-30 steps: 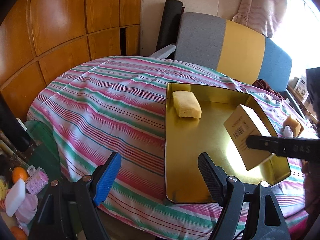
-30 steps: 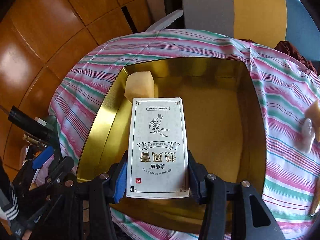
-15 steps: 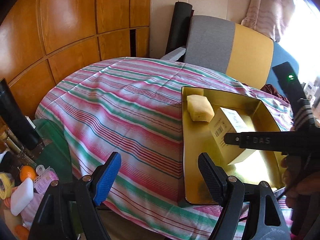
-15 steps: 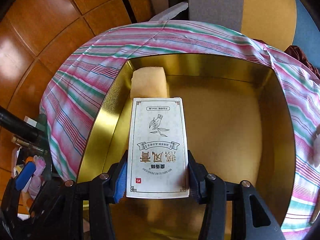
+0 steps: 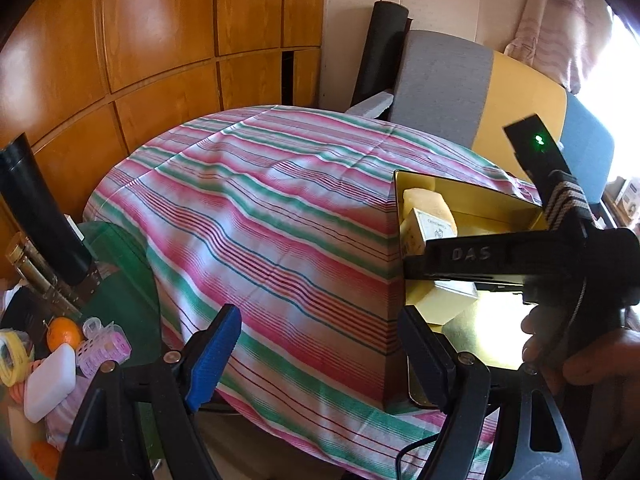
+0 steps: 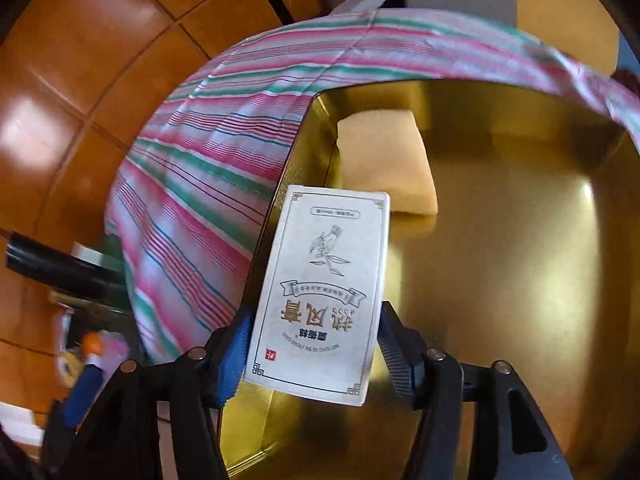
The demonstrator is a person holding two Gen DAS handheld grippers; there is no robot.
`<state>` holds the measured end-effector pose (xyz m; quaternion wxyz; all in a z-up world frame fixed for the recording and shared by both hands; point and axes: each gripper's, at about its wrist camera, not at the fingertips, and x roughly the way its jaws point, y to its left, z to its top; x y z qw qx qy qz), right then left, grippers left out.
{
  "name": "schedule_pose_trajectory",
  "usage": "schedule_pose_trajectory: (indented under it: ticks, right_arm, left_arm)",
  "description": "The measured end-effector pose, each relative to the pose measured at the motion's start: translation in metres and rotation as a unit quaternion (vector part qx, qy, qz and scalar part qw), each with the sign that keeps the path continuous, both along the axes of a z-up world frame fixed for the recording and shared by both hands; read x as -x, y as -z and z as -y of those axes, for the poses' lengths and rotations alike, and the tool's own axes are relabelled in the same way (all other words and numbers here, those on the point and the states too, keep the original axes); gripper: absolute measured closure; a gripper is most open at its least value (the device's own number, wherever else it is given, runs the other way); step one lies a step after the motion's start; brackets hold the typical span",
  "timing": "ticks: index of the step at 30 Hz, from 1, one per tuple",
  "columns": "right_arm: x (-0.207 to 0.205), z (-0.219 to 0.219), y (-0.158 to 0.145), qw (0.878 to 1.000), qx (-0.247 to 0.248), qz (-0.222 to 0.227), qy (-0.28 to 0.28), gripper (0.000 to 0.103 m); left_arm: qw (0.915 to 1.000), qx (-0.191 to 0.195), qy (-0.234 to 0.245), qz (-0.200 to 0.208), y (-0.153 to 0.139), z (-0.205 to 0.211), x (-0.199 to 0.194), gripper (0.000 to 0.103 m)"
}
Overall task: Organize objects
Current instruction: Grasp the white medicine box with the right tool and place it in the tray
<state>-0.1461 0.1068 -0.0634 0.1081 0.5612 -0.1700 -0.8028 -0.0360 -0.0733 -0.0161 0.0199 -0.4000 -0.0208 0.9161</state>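
1 white carton is clamped at its near end between the pads of the right gripper, over the left part of the gold tray, just short of the sponge; contact with the tray floor cannot be told. Judged light, stiff but crushable cardboard with smooth faces: a grip across the 2 long side faces, as now, is judged right, with modest squeeze.

Left gripper is spread wide and holds nothing, left of the tray above the striped cloth.

Counts:
- 1 carton and 1 yellow sponge in the tray; the sponge is judged soft and compressible.
- 1 tray.
- Well left of the tray, on the low side surface: 1 orange, 1 white soap-like bar, 1 pink roller pack.
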Motion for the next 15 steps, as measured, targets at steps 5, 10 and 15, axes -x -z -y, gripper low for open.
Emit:
schedule_pose_trajectory:
  ticks: [5,10,15]
  right_arm:
    - [-0.015,-0.014,-0.007,1.000,0.027,-0.014,0.006,0.036]
    - [-0.034,-0.029,-0.024,0.999,0.019,-0.044,0.012,0.035]
    - [-0.061,-0.051,-0.042,0.997,-0.016,-0.075,0.021,0.035]
  left_arm:
    - [1.0000,-0.001,-0.001,0.000,0.001,0.000,0.000,0.021]
    - [1.0000,0.002,0.006,-0.004,0.000,-0.005,-0.003,0.021]
    - [0.9998,0.003,0.018,-0.009,-0.005,-0.015,-0.005,0.021]
